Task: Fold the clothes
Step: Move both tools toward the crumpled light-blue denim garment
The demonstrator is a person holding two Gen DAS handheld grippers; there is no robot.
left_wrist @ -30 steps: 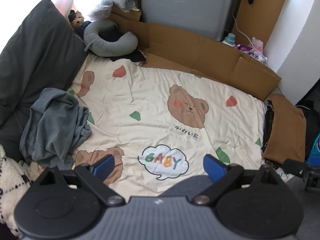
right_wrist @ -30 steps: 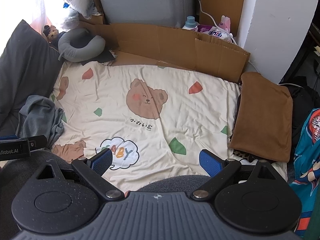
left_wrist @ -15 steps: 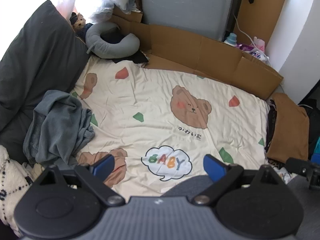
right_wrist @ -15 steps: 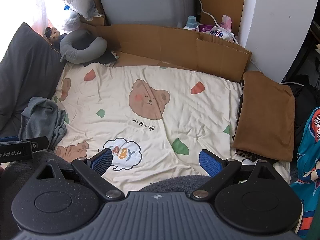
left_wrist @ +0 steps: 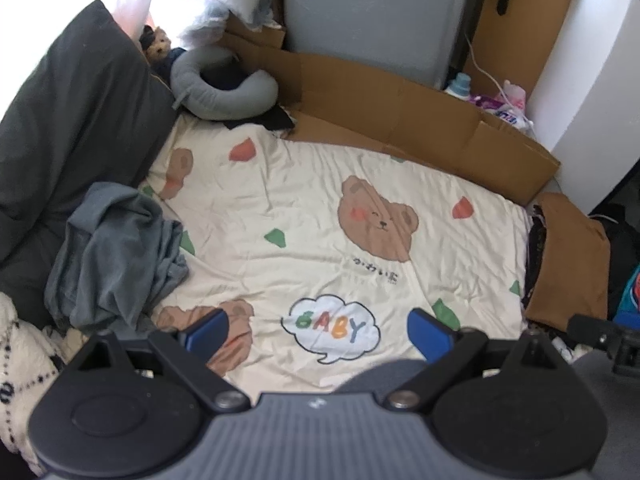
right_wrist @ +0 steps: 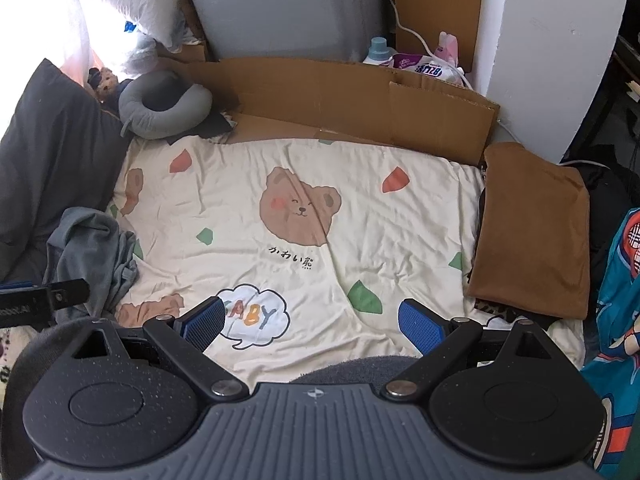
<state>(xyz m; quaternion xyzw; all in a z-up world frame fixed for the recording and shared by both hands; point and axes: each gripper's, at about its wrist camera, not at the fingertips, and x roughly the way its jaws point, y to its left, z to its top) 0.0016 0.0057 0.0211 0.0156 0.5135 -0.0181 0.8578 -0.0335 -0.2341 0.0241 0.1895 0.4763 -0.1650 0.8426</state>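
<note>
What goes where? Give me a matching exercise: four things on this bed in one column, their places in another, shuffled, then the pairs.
Things:
1. crumpled grey garment
2. folded brown garment
3. grey neck pillow
4. "BABY" cloud print

Places:
A. far left corner, beside the cardboard
B. right edge of the bear blanket
C. left edge, by the dark pillow
D. between the open left hand-held gripper fingers

Pairs: 1-C, 2-B, 3-A, 4-D
</note>
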